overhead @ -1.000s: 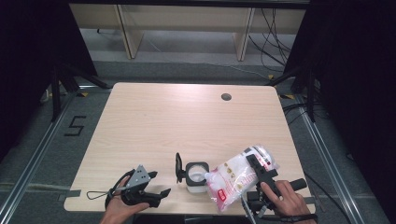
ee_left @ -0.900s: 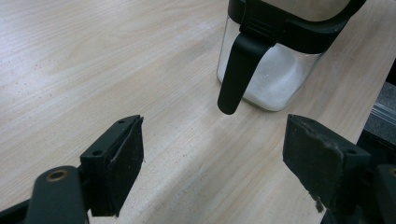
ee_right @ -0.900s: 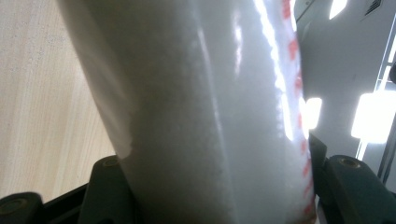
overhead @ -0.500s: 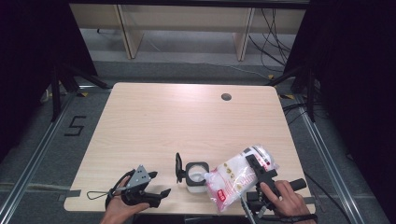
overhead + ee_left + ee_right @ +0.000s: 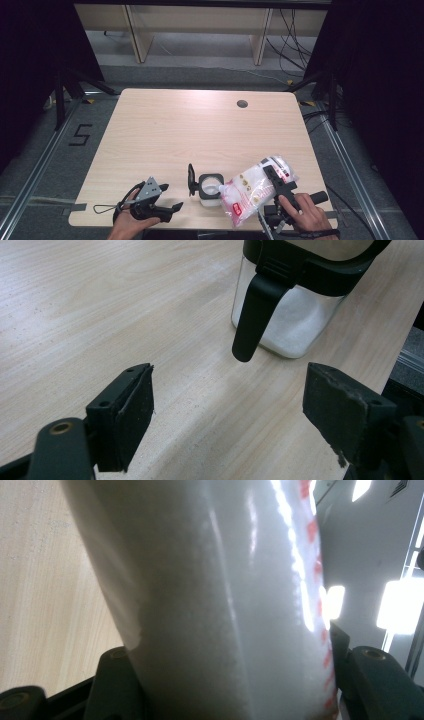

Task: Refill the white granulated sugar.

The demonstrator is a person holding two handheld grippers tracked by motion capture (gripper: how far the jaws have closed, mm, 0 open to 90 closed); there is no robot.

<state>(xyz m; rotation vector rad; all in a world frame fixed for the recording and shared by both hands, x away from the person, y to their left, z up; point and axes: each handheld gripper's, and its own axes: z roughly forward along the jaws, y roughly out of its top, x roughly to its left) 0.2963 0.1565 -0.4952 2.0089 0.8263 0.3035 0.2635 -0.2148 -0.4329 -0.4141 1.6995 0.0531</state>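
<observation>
A clear square jar (image 5: 210, 189) with a black rim stands near the table's front edge, partly filled with white grains, its black lid (image 5: 191, 179) flipped up on the left. In the left gripper view the jar (image 5: 295, 315) is just ahead, its black lid tab (image 5: 252, 315) hanging down. My left gripper (image 5: 170, 210) rests open on the table left of the jar, jaws wide with bare wood between them (image 5: 227, 420). My right gripper (image 5: 275, 182) is shut on a clear plastic bag of white grains with red print (image 5: 255, 192), tilted with one corner at the jar's mouth. The bag (image 5: 220, 605) sits between both jaws.
The light wooden table (image 5: 200, 135) has a round cable hole (image 5: 242, 104) at the far right. Dark floor and metal rails lie on both sides, shelving legs and cables beyond the far edge. The jar and both grippers sit close to the front edge.
</observation>
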